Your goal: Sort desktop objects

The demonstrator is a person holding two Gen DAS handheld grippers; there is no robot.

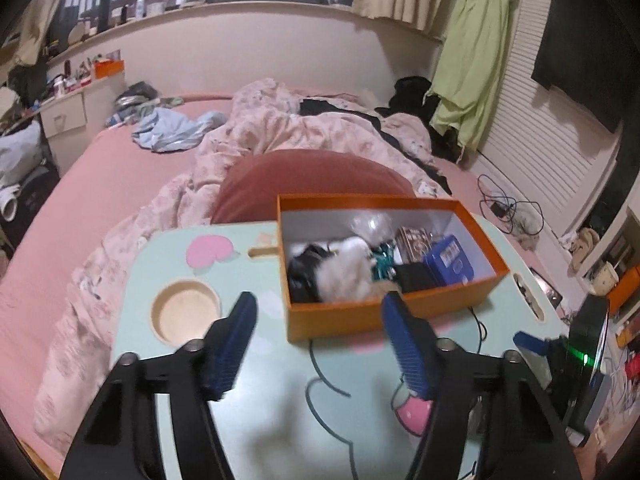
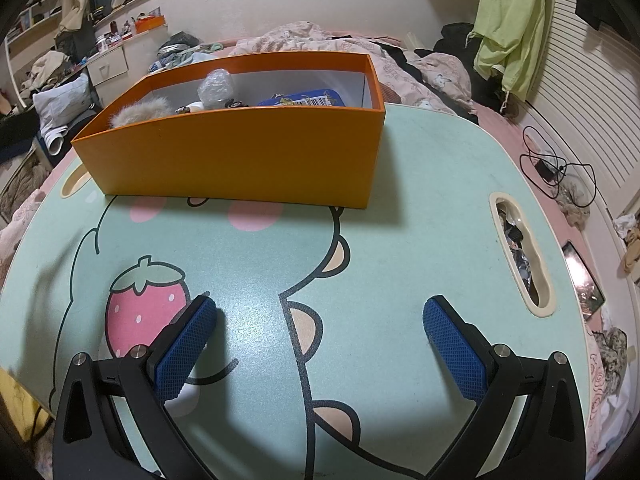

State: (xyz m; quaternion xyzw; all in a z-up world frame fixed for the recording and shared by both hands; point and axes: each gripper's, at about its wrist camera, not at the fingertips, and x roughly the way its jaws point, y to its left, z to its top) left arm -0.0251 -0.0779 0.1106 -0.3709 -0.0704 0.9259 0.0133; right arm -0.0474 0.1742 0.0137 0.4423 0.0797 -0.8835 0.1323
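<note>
Your left tool hangs above the mint-green tabletop, tilted down toward it. Its two blue pads stand apart and nothing is between them. The right pad is just in front of the near wall of the orange box, but I cannot tell if it touches the wall.

Your right tool is spread as wide as it goes. Its pads are empty too, and they hover over the cartoon print, with the strawberry drawing beside the left pad.

The orange box stands on the far part of the tabletop, open at the top. The things you sort lie inside it. In the left wrist view you see a fluffy black and white item in the left half, a blue tin at the right end, a small patterned box behind it, and a clear plastic wrap against the back wall. In the right wrist view the box shows its long side, and only the tops of the contents rise above the rim.

The tabletop in front of the box is bare. A round cup recess is sunk into it at the left, and a long handle slot is cut near its right edge. A pink bed with a crumpled quilt lies behind.
</note>
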